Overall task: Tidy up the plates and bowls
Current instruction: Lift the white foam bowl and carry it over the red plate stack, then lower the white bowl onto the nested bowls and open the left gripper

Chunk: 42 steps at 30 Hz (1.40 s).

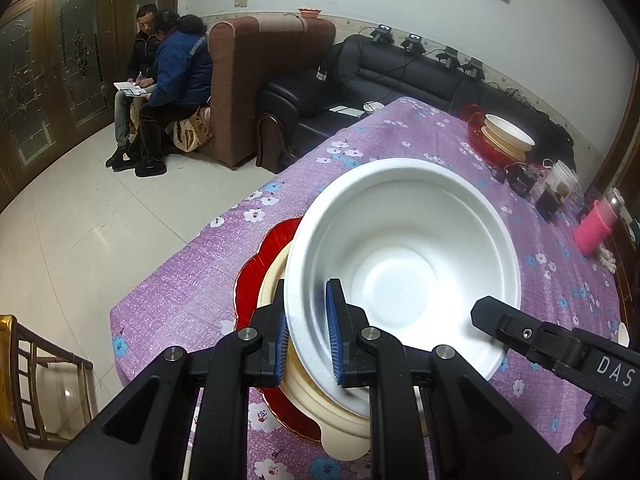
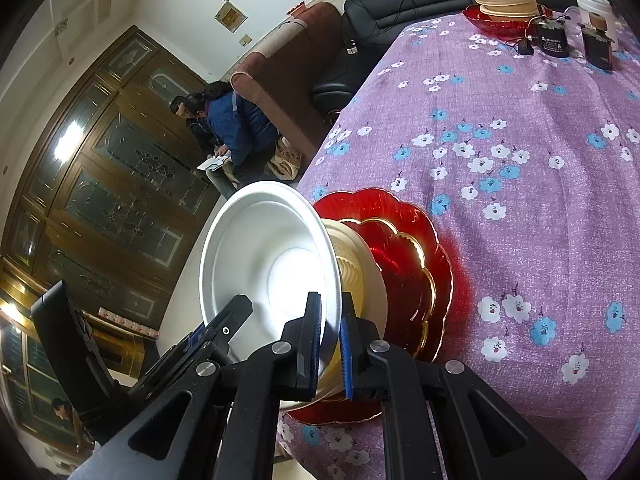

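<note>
Both the left gripper (image 1: 307, 332) and right gripper (image 2: 330, 344) pinch a tilted white bowl's (image 1: 404, 264) rim; uneven lowering could slide it off the cream bowl (image 1: 344, 420) beneath.

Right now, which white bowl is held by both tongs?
The near white bowl, tilted over the near red plate; the far white bowl sits untouched on its stack.
</note>
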Available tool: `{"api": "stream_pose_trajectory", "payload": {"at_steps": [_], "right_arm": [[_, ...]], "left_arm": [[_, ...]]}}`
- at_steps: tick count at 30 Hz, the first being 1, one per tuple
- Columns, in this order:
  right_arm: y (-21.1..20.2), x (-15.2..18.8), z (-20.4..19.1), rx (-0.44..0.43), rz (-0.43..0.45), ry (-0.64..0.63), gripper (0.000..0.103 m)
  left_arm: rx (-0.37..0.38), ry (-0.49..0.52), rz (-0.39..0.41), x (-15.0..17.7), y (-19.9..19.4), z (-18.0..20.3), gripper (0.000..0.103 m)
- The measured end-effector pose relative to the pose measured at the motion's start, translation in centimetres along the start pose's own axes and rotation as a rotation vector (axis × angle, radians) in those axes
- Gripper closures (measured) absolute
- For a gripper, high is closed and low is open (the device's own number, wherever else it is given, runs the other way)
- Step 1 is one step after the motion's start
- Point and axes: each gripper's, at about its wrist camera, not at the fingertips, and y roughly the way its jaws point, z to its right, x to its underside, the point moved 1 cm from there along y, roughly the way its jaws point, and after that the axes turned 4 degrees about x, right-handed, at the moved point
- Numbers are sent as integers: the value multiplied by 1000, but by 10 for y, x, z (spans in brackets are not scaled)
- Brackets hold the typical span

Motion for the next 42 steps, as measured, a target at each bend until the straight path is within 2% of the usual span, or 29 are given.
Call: {"api": "stream_pose_trajectory", "payload": {"at_steps": [27,33,36,37,38,39,41,42], "right_arm": [[-7,1,1,7,13,8,91],[-9,1,4,11,19,20,91],[-13,0,5,15,27,25,90],[-14,0,6,19,29,27,88],[-15,0,6,21,33,33,79],[-17,0,8,19,43,44,72],[-21,0,10,3,63,58,43],[-24,0,11,-5,74,66,38]], "left_arm": [[-7,-13,-5,-3,-4,0,88],[-3,-29,1,-4,-8,-2,79],[3,-29,5,-4,-11,-1,61],[-2,-31,10,-4,-12,-1,50],[-6,-35,17,-5,-14,-1,42],[-7,-40,28,-5,-16,-1,41],[-10,-44,35,-6,-19,-2,41],[-10,-44,36,-7,-20,-2,41]]}}
